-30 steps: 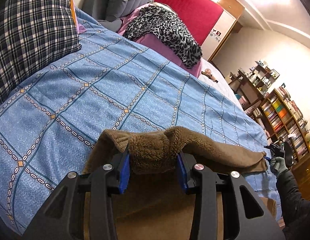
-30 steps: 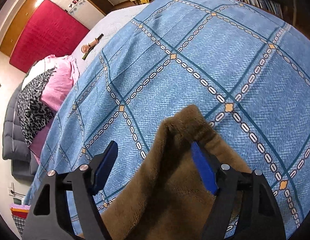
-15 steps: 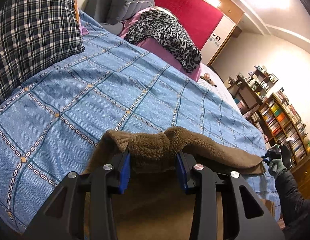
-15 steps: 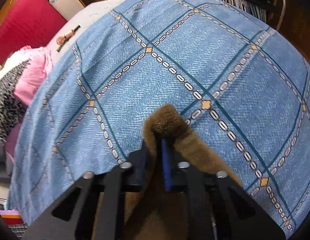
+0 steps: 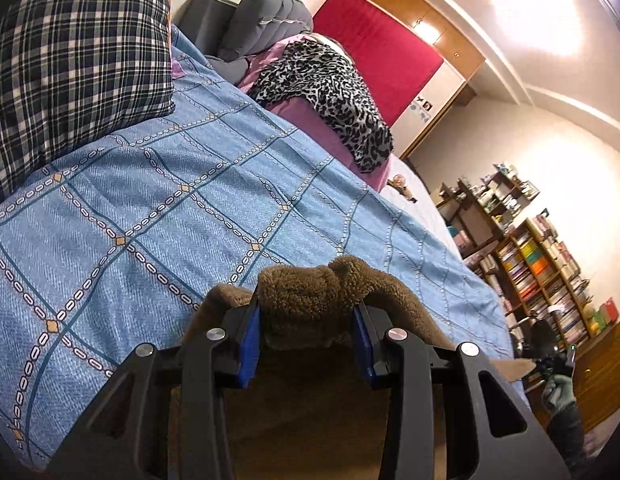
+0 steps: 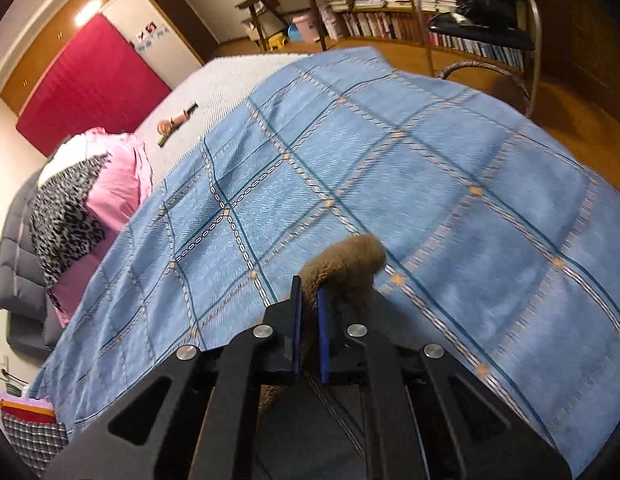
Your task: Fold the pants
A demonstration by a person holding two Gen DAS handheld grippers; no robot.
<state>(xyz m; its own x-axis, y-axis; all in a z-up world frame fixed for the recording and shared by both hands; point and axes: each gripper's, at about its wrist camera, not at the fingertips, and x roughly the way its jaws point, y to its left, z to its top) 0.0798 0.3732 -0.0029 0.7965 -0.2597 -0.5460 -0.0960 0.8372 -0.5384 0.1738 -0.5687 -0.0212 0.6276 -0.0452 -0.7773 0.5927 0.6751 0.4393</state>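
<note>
The brown fleece pants (image 5: 310, 300) hang bunched in both of your tools above the bed. Your left hand-held gripper (image 5: 308, 340) is clamped on a thick wad of the fabric: the blue pads (image 5: 250, 340) press into it from either side, and the cloth bulges up over the fingertips toward twelve o'clock. Below the grip, the rest of the pants fills the lower middle of the left view, and one edge runs off toward four o'clock, where your gloved right hand (image 5: 559, 390) shows at the frame's edge.

Your right hand-held gripper (image 6: 308, 320) is pinched together on a thin fold of the pants (image 6: 345, 258), with only a sliver of fabric between the blue pads (image 6: 323, 336). A rounded hump of fleece sticks up just past the fingertips, at about one o'clock from them, lifted off the bed.

Under both grips lies the blue bedspread (image 6: 449, 200) with its grid of chain-pattern lines. In the left view, a plaid pillow (image 5: 78, 60) sits at ten o'clock, and a leopard-print cloth (image 5: 329, 84) drapes over pink bedding at twelve to one o'clock, in front of a red panel (image 5: 381, 52). Bookshelves (image 5: 549, 272) stand at three o'clock. In the right view, a black chair (image 6: 481, 12) stands at one o'clock beside the bed.
</note>
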